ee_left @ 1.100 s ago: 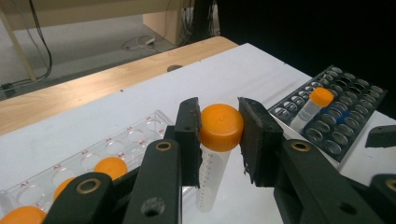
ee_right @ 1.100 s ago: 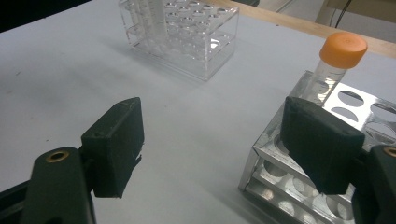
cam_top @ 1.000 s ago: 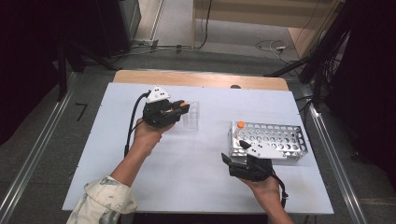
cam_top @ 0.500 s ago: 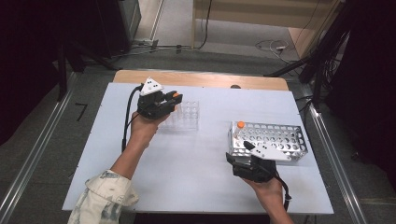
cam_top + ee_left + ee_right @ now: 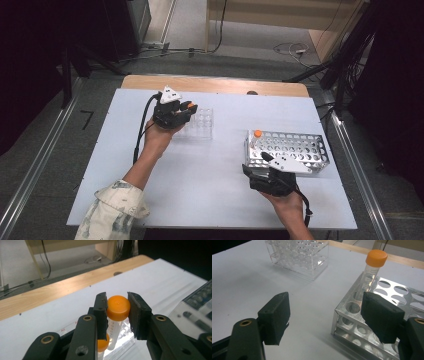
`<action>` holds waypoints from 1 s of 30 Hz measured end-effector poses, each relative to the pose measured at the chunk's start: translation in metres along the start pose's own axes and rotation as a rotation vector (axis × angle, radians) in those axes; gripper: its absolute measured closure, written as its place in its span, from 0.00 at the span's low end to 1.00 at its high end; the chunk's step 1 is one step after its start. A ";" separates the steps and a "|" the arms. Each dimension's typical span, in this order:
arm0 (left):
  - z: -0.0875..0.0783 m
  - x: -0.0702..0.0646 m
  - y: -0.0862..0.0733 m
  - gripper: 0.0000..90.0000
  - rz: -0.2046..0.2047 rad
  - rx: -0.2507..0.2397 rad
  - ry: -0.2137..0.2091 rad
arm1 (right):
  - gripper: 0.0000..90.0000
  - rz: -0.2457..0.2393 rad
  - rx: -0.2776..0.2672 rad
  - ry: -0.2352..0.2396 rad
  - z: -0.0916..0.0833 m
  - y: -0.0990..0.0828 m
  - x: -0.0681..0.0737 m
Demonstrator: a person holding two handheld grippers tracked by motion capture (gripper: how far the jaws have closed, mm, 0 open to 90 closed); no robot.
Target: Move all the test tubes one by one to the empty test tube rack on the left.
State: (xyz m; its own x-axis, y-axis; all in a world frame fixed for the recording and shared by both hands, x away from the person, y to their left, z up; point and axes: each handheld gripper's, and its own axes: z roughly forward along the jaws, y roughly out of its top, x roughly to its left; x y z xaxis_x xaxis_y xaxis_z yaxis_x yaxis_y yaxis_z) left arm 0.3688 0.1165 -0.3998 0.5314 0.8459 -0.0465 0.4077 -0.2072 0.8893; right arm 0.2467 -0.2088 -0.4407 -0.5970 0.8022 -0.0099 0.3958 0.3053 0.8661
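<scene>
Orange-capped tube (image 5: 117, 311) clamped at its cap between the jaws of the left gripper (image 5: 117, 308), standing over the clear rack (image 5: 199, 123) at the far left of the table (image 5: 220, 200), lower end down among the wells; whether lifted free or seated, cannot tell. Beneath it, a second orange cap (image 5: 102, 345) just beside the inner jaw. Grip on the rounded cap alone, so likely slip or swing of the long body if tilted, and a knock against that neighbour or a well rim. Clear rack light by the look of it, hence a chance of dragging or tipping it should the tube bind on a slanted pull. Farther out, metal rack (image 5: 290, 150) at the right, one capped tube (image 5: 372, 272) upright in its near corner hole. Right gripper (image 5: 332, 315) spread wide and holding nothing, one jaw just beside that rack's corner; a careless nudge there could shift the rack and spoil the aim for any tube brought across.
</scene>
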 end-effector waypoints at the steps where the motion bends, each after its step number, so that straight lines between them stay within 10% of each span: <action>1: 0.002 -0.001 -0.001 0.78 0.002 0.014 0.000 | 0.25 -0.002 -0.001 0.001 0.000 0.000 0.000; 8: 0.011 -0.009 -0.005 0.78 0.072 0.077 0.032 | 0.25 0.001 -0.001 0.005 0.001 0.000 0.000; 16: 0.009 -0.010 -0.004 0.70 0.062 0.076 0.033 | 0.25 0.003 0.004 0.005 0.001 0.000 0.001; 30: -0.002 -0.023 -0.001 0.24 0.046 0.043 0.012 | 0.26 0.019 -0.012 -0.019 0.006 0.003 -0.006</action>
State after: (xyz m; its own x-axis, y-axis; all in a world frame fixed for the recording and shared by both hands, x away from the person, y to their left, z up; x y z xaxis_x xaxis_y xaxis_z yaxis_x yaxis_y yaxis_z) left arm 0.3550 0.0979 -0.3986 0.5414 0.8408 -0.0004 0.4149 -0.2668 0.8699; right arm 0.2554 -0.2101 -0.4413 -0.5759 0.8175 -0.0026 0.3990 0.2838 0.8719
